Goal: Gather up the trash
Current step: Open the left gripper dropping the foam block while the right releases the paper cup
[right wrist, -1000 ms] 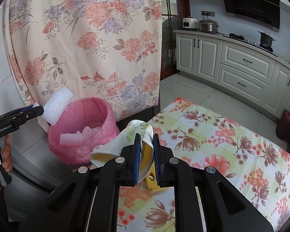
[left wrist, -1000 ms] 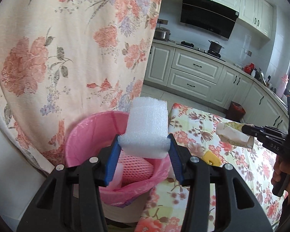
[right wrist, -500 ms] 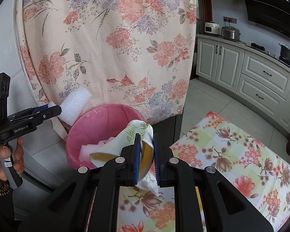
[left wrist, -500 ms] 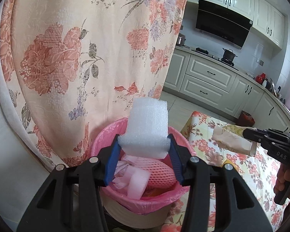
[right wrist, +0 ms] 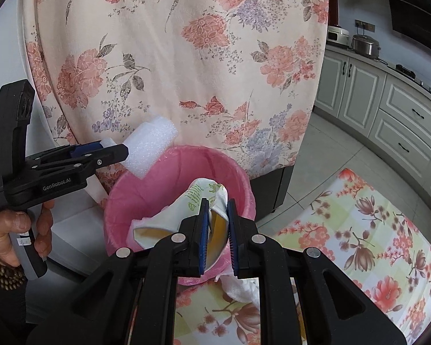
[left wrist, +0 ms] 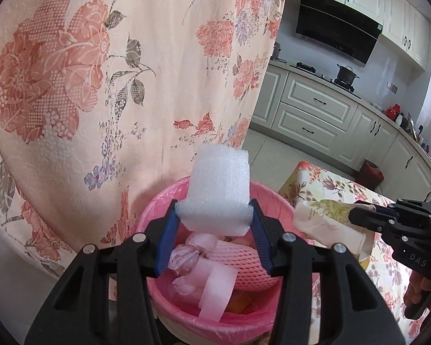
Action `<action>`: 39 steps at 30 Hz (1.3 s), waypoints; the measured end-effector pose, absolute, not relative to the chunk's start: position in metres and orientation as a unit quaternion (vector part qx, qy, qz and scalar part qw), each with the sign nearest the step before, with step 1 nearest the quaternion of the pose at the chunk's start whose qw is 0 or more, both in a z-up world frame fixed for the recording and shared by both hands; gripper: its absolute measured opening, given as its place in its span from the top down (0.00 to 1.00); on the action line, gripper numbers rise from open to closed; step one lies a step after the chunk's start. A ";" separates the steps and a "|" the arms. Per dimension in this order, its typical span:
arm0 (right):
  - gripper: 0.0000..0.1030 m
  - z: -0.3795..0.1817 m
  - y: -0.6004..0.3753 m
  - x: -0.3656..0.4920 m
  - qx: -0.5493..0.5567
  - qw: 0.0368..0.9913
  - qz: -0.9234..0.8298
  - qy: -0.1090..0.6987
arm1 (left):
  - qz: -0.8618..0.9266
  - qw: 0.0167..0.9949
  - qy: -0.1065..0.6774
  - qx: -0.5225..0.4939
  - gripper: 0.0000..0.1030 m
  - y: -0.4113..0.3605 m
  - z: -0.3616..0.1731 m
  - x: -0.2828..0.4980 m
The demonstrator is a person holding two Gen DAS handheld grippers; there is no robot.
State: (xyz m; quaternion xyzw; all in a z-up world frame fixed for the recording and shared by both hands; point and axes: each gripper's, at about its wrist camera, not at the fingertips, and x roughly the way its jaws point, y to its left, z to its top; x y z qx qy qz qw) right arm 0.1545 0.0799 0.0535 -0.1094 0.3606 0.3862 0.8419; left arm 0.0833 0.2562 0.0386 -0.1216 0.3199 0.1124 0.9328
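Two grippers are converging on the pink-lined round waste bin [left wrist: 204, 261]. Left gripper [left wrist: 214, 238] is pinching a white foam block [left wrist: 219, 192] across its lower end, long axis pointing up and forward, hanging over the bin's near rim. Right gripper [right wrist: 217, 230] is squeezing a crumpled white paper wrapper with green print [right wrist: 186, 210] between nearly shut fingers, directly above the bin mouth [right wrist: 186, 172]. Right hand's load is sitting deeper over the opening, so I judge it likelier to drop cleanly; foam block probably needs carrying further inward.
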 end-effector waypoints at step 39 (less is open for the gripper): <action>0.72 0.030 0.093 0.182 -0.116 0.842 0.366 0.378 | 0.136 0.930 0.313 -0.137 0.45 0.270 0.045 0.064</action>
